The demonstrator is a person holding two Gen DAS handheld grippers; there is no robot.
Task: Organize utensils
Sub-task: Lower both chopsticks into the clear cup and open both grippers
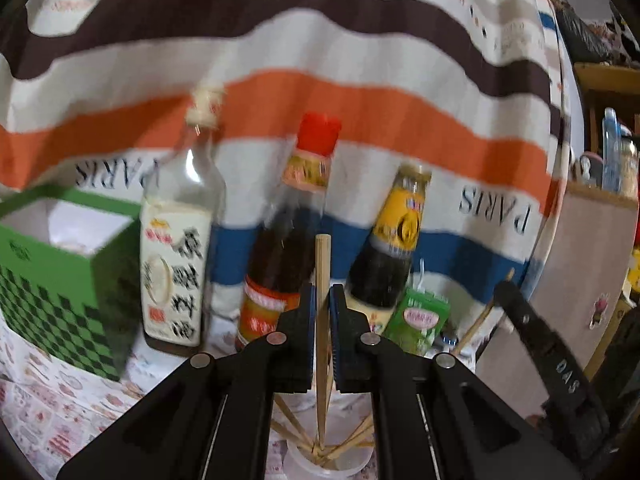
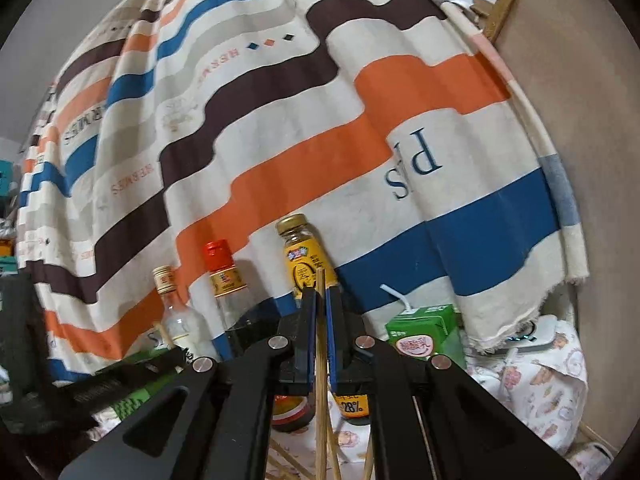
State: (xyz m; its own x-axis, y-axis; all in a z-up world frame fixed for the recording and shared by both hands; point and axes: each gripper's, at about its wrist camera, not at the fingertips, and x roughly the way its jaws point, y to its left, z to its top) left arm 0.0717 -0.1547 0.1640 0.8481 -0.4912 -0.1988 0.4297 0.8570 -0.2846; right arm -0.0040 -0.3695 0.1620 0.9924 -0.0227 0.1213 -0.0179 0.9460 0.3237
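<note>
My left gripper [image 1: 322, 292] is shut on a wooden chopstick [image 1: 322, 264] that stands upright between its fingers. Its lower end reaches into a clear plastic cup [image 1: 328, 462] holding several more chopsticks fanned out. My right gripper [image 2: 321, 294] is shut on another wooden chopstick [image 2: 321, 360], also upright, with more chopsticks [image 2: 334, 456] showing below it. In the left wrist view the right gripper's black body [image 1: 540, 340] appears at right with a chopstick [image 1: 478, 324] sticking out of it.
Three sauce bottles stand in a row: a clear one with a white label [image 1: 180, 240], a red-capped one [image 1: 288, 232] and a yellow-labelled one [image 1: 392, 240]. A green drink carton [image 1: 420, 318] and a green checkered box [image 1: 60, 276] flank them. A striped cloth [image 2: 280, 140] hangs behind.
</note>
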